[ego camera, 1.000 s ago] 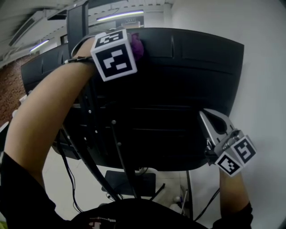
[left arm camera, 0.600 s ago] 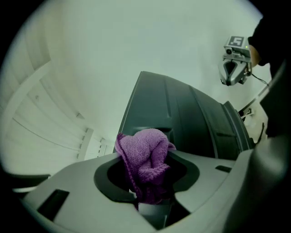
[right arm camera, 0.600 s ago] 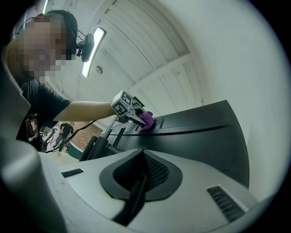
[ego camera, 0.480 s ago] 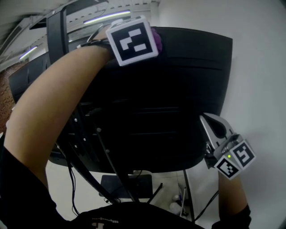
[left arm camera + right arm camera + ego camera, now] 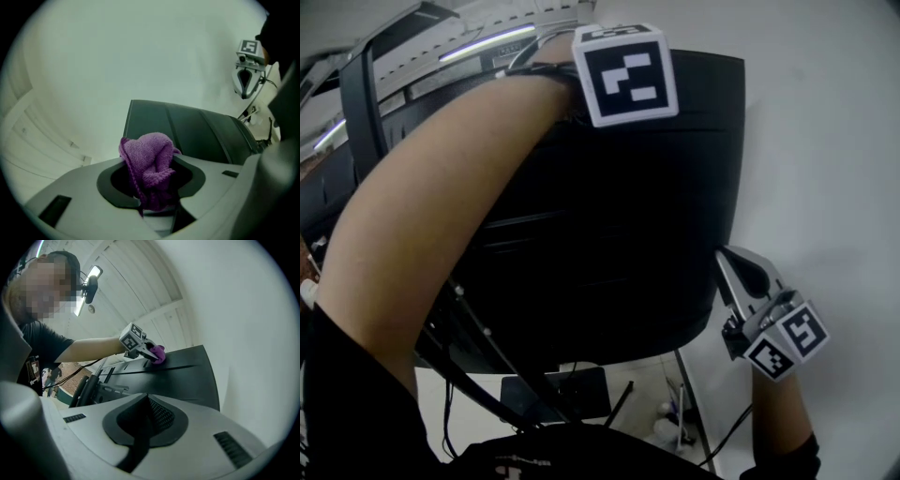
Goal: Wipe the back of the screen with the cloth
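The screen's black back [image 5: 609,234] fills the middle of the head view. My left arm reaches over its top edge, and the left gripper's marker cube [image 5: 624,73] hides the jaws there. The left gripper [image 5: 153,353] is shut on the purple cloth [image 5: 149,164], which presses on the screen's upper back [image 5: 183,376] near the top right corner. My right gripper [image 5: 724,259] sits beside the screen's lower right edge with its jaws shut and nothing between them. I cannot tell whether it touches the screen.
A white wall [image 5: 825,169] stands close on the right. Black stand arms and cables [image 5: 478,347] hang below the screen at left, over a dark base plate [image 5: 553,392] on the floor. A second screen [image 5: 323,187] is at the far left.
My left gripper has slid to the right along the screen's top with the cloth, and its cube now hides the cloth in the head view. The right gripper has stayed where it was.
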{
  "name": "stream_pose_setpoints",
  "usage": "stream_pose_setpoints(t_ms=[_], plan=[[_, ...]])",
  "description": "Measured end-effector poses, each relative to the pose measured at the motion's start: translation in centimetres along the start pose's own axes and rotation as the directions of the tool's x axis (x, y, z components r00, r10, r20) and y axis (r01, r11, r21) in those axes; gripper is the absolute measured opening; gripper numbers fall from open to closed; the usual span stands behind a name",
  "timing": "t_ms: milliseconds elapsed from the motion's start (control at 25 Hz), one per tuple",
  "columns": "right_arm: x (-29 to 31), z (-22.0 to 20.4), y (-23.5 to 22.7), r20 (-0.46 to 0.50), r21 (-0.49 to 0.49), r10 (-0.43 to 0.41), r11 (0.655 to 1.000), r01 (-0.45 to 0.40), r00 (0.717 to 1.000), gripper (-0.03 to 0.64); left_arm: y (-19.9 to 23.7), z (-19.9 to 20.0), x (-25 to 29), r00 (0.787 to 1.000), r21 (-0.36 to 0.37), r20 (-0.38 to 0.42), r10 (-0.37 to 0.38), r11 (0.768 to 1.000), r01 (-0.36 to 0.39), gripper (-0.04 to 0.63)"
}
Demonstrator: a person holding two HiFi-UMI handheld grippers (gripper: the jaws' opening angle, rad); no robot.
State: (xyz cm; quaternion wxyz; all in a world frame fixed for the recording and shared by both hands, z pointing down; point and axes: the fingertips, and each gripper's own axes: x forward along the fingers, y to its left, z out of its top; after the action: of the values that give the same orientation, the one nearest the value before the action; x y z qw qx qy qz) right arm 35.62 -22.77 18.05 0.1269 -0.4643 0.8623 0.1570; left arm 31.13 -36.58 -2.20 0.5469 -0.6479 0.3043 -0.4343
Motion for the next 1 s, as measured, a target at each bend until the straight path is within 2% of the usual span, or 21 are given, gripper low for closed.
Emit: stream_pose_setpoints(t_ms=[120, 320, 440, 520, 640, 840, 1000], plan=[[-1.5, -0.9, -1.1, -0.015, 0.015, -0.038, 0.999, 0.038, 0.999, 0.006, 0.0, 3.6, 2.1, 1.000, 0.005, 0.014, 0.018, 1.000, -0.018, 0.158], [-3.8, -1.9, -2.9, -0.040, 0.038, -0.120, 0.992, 0.121, 0.992, 0.006, 0.3, 9.3, 5.5, 0.994, 0.054, 0.097, 0.053, 0.997, -0.058, 0.158], [-5.8, -2.5, -3.3, -0.065, 0.045, -0.177, 0.983, 0.180, 0.982, 0.006, 0.7, 10.9, 5.5, 0.984, 0.037, 0.146, 0.098, 0.994, -0.104, 0.158], [-6.8, -2.6, -2.7, -0.075, 0.054, -0.196, 0.978, 0.200, 0.978, 0.006, 0.5, 10.9, 4.2, 0.980, 0.018, 0.172, 0.103, 0.994, -0.108, 0.158], [-6.1, -2.9, -1.3, -0.081, 0.064, -0.173, 0.982, 0.179, 0.982, 0.006, -1.0, 7.9, 1.8, 0.986, 0.027, 0.158, 0.060, 0.998, -0.065, 0.158], [-3.9, -2.7, -0.7, -0.061, 0.053, -0.075, 0.996, 0.078, 0.995, 0.006, -5.4, 0.8, -2.8, 0.995, 0.076, 0.095, -0.023, 0.997, 0.016, 0.158], [-2.2, -1.8, 1.4, -0.040, 0.023, -0.008, 1.000, 0.009, 0.999, 0.006, -8.8, -5.8, -7.5, 0.999, 0.148, 0.053, -0.001, 0.989, -0.007, 0.158]])
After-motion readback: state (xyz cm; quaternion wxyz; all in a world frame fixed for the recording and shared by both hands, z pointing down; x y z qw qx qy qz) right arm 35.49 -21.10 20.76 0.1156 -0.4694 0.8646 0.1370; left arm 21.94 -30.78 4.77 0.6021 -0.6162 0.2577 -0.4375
